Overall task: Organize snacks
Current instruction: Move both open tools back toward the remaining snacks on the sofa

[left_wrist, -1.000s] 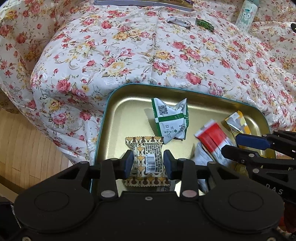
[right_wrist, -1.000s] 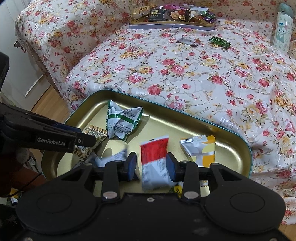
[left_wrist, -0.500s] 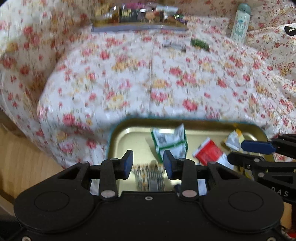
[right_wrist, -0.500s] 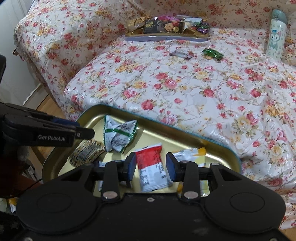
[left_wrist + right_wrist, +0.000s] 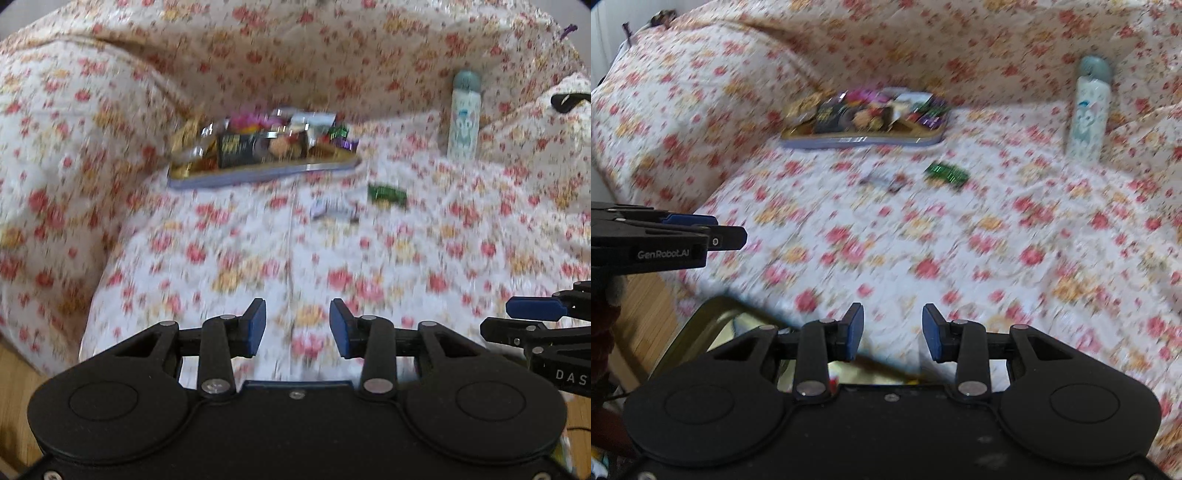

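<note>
Both views are blurred by motion. My left gripper is open and empty above the floral sofa cover. My right gripper is open and empty too. A far tray heaped with several snacks lies at the back of the seat; it also shows in the right wrist view. A green snack packet and a silver one lie loose in front of it, also in the right wrist view. The gold near tray shows only as a corner under my right gripper.
A pale blue bottle stands at the back right, also in the right wrist view. Wooden floor lies left of the sofa edge. My left gripper shows at the left edge of the right wrist view.
Both grippers have tilted up and away from the gold tray; its snacks have dropped out of view. The far tray and loose packets now sit mid-frame. Both jaws stay open.
</note>
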A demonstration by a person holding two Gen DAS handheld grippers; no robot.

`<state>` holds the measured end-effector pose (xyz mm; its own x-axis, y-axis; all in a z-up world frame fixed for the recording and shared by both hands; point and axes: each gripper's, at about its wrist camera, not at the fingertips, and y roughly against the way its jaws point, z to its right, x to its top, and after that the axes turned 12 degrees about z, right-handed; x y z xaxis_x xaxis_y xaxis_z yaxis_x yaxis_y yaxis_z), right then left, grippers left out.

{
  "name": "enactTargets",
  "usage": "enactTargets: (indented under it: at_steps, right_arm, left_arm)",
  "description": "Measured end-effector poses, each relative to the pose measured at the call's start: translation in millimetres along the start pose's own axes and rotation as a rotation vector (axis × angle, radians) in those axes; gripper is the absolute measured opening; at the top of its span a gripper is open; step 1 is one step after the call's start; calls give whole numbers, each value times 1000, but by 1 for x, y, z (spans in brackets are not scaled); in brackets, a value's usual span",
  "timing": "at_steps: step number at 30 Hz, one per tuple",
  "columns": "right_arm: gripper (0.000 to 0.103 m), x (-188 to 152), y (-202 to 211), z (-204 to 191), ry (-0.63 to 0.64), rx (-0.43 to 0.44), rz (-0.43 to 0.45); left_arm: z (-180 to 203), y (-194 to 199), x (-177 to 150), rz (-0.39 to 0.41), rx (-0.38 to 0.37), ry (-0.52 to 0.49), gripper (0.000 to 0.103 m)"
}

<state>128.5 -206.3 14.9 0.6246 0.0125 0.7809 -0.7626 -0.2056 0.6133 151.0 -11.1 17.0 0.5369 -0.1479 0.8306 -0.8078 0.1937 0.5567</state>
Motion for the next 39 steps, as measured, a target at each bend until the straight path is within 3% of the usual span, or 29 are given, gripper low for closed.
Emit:
enactTargets:
  at_steps: [8, 16, 25, 39]
  right_arm:
    - [39, 20, -21, 15, 23, -74, 77]
    - [39, 30, -51, 29, -4, -96, 70]
    - [39, 37, -85, 38, -20, -111, 58]
    - [39, 50, -118, 49, -54, -110, 56]
  left_arm:
    - [8, -31, 15, 64, -10, -37, 48]
    - [16, -68, 20, 68, -12, -80, 48]
    - [10, -119, 22, -2, -38, -19, 48]
    - [7, -171, 60, 41, -31, 24, 48]
